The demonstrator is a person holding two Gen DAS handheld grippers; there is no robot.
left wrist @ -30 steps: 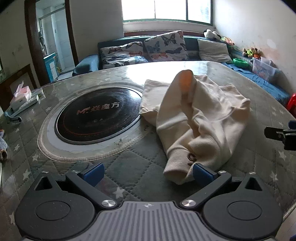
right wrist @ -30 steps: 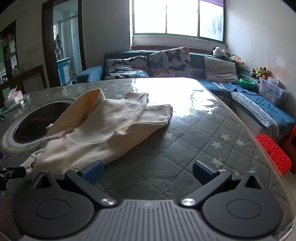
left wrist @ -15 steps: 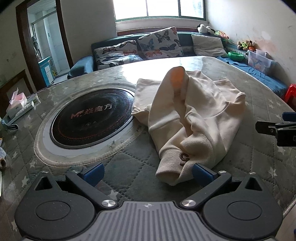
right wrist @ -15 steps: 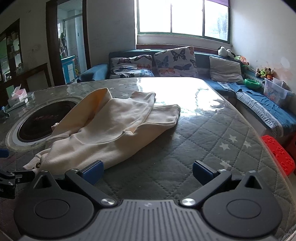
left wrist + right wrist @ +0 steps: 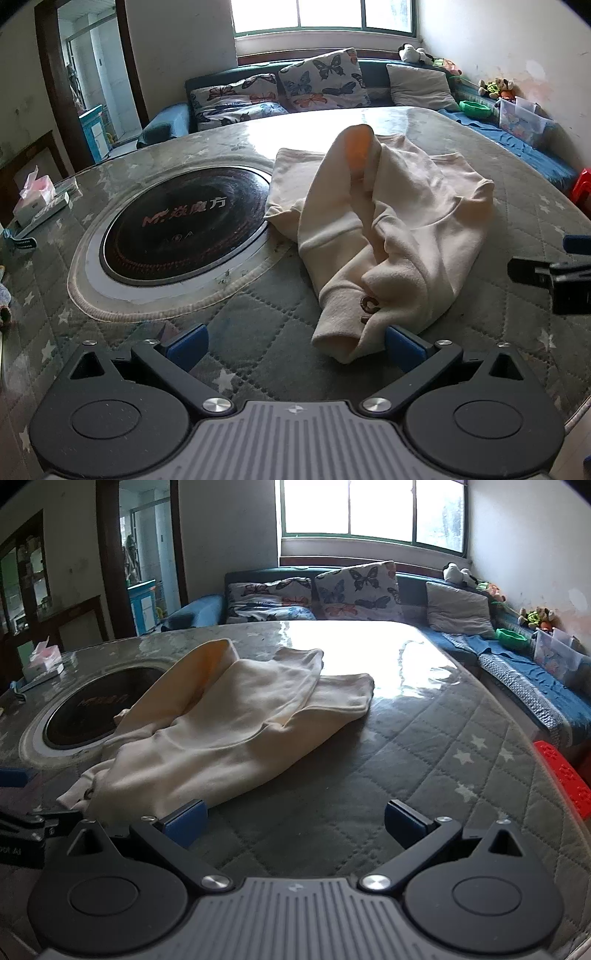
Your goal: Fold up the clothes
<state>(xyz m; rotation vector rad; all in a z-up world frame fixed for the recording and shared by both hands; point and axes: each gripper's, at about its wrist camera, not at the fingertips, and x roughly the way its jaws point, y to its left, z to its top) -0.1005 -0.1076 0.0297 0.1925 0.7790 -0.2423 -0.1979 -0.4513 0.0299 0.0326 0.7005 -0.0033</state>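
Left gripper [image 5: 293, 345]: jaws spread wide, nothing between them, 2 blue pads showing. Cream sweatshirt [image 5: 388, 236] lies crumpled on the quilted table cover [image 5: 258, 332], ahead of this gripper and a little to its right. The near cuff [image 5: 343, 339] sits just inside the right pad [image 5: 404, 349]; whether it touches cannot be told. One fold stands up in a hump at the far end.

Black round hob [image 5: 184, 225] set into the table, ahead and to the left of the left gripper, touching the sweatshirt's far left edge. Tissue box [image 5: 35, 194] far left.

Right gripper [image 5: 293, 823]: jaws also wide apart, empty. Sweatshirt [image 5: 236, 731] lies ahead and to its left, near hem just beyond the left pad [image 5: 184, 821]. Bare quilted cover fills the space between the pads.

Each gripper shows in the other's view: right gripper at the right edge [image 5: 550, 278], beside the sweatshirt; left gripper at the lower left edge [image 5: 22, 830].

Sofa with butterfly cushions [image 5: 354, 587] well beyond the table, under the window.
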